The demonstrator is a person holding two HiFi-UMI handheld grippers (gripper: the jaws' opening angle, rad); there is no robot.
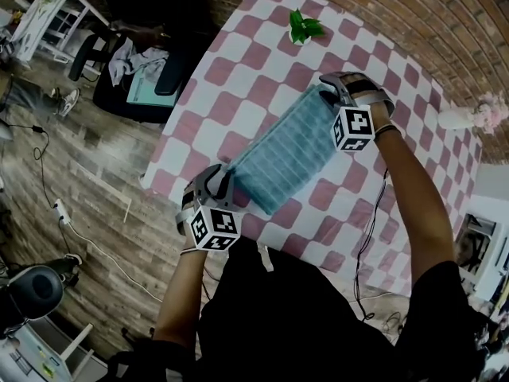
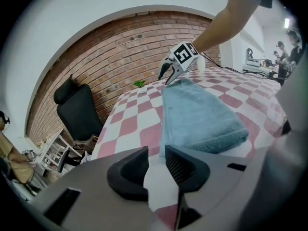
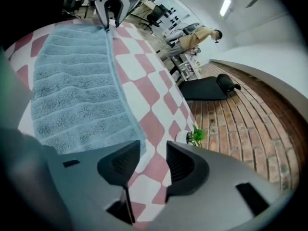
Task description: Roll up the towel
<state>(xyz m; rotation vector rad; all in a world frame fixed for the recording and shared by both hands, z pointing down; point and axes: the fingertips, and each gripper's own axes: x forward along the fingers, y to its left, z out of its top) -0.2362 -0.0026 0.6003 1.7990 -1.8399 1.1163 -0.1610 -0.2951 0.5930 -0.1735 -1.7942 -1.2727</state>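
Observation:
A light blue towel [image 1: 290, 153] lies folded into a long strip on the red-and-white checked table [image 1: 262, 54]. My left gripper [image 1: 223, 180] sits at the strip's near corner, by the table's left edge. In the left gripper view its jaws [image 2: 156, 154] stand slightly apart over bare cloth, with the towel [image 2: 202, 114] just beyond them. My right gripper [image 1: 330, 94] is at the far end of the same long edge. Its jaws [image 3: 153, 150] are slightly apart too, with the towel [image 3: 72, 95] corner beside the left finger and nothing pinched.
A small potted plant [image 1: 304, 27] stands on the table beyond the towel. A white vase of flowers [image 1: 469, 116] sits at the table's right side. A black office chair [image 1: 135, 78] with clothes stands off the left edge, beside a white shelf [image 1: 48, 14]. Cables lie on the wooden floor.

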